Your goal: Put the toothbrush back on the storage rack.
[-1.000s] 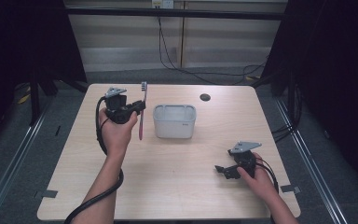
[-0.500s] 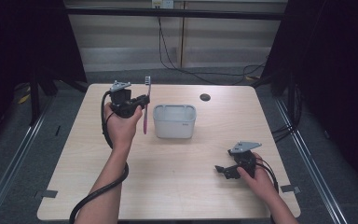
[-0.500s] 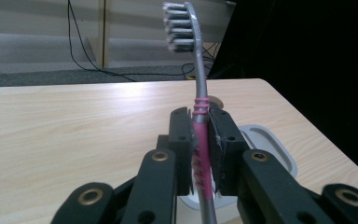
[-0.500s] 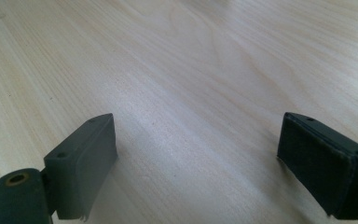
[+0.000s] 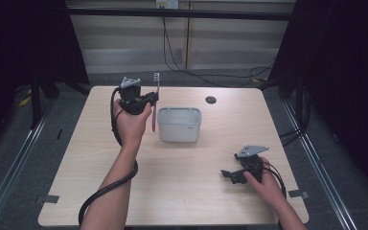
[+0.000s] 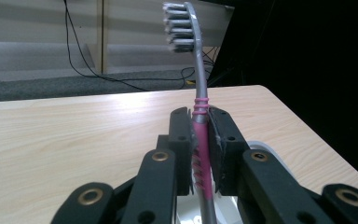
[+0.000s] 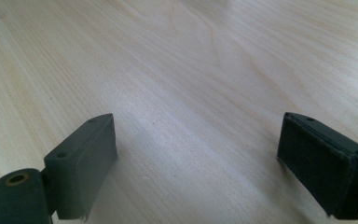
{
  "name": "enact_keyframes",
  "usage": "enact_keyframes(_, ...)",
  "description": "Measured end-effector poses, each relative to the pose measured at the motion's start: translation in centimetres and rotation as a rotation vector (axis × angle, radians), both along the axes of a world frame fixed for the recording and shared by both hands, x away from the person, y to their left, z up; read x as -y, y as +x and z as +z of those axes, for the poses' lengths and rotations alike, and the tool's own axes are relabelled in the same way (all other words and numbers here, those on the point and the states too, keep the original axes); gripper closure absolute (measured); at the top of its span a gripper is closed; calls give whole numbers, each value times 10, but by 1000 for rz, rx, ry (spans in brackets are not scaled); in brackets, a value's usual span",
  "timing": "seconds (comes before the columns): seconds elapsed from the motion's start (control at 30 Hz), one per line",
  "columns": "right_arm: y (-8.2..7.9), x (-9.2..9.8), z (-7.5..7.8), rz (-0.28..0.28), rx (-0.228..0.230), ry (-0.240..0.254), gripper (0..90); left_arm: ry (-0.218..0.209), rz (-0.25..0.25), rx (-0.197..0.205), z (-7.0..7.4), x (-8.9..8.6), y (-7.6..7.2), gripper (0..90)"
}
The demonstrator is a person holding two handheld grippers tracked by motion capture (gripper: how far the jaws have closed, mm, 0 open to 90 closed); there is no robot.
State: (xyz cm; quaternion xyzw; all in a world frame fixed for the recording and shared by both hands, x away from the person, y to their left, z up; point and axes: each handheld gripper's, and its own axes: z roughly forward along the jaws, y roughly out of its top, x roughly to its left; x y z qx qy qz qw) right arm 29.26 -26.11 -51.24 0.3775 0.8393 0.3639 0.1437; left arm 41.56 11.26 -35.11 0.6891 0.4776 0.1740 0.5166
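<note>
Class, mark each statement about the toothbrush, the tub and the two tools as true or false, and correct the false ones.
1. The left tool grips a toothbrush by its pink handle. True.
2. The toothbrush is held with its bristles pointing down. False: it stands upright, bristles at the top.
3. The right tool holds a spoon. False: its jaws are open with nothing between them, low over the table.
4. A white tub sits on the table to the right of the left tool in the high view. True.
5. The toothbrush lies inside the tub. False: it is held up beside the tub.
</note>
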Motion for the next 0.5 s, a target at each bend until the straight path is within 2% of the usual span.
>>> enact_keyframes(0.3, 0, 0, 0, 1, 0, 0, 110, 14, 6, 11, 2, 11, 11, 806)
enact_keyframes(0.5, 0, 0, 0, -2, -2, -1, 110, 8, 14, 14, 2, 12, 15, 806)
